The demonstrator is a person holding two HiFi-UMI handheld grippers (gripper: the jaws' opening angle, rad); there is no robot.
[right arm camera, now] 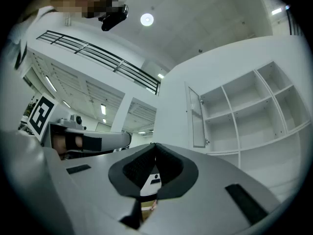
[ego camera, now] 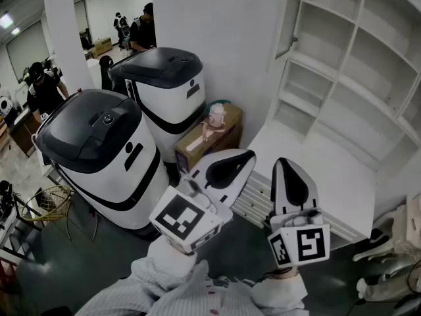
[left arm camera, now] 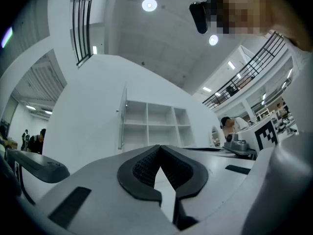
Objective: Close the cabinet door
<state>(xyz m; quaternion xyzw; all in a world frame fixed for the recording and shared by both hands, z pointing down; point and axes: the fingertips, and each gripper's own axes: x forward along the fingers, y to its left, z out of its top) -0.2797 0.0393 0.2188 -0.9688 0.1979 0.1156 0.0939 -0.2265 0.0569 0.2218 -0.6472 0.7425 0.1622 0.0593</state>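
Holding both claws side by side and tipped slightly upward, we face the tall white open-shelved cabinet (ego camera: 358, 68) without touching it. Our left gripper (ego camera: 245, 158), a white shell with black ribbed pads and a marker cube at its back, has its jaws pressed together tip to tip with nothing between them. Its own view shows only pale surface through the notch behind the pads. Our right gripper (ego camera: 284, 166) is of the same make and reads the same: tips meeting, nothing gripped. We judge that closed jaws suit this job, since a door can be pushed with a blunt nose and needs no grasp.

The narrow white cabinet door (ego camera: 289, 22) stands swung out at the left edge of the shelves, seen almost edge-on from the head view. It is well apart from both grippers, up and beyond them. The shelf compartments we can see look bare, so nothing should block the swing. A rounded white machine with a black lid (ego camera: 99, 143), another like it behind, and a brown cardboard box (ego camera: 207, 140) sit to the left. We would keep clear of them while reaching. As we read it, the task is at its start.
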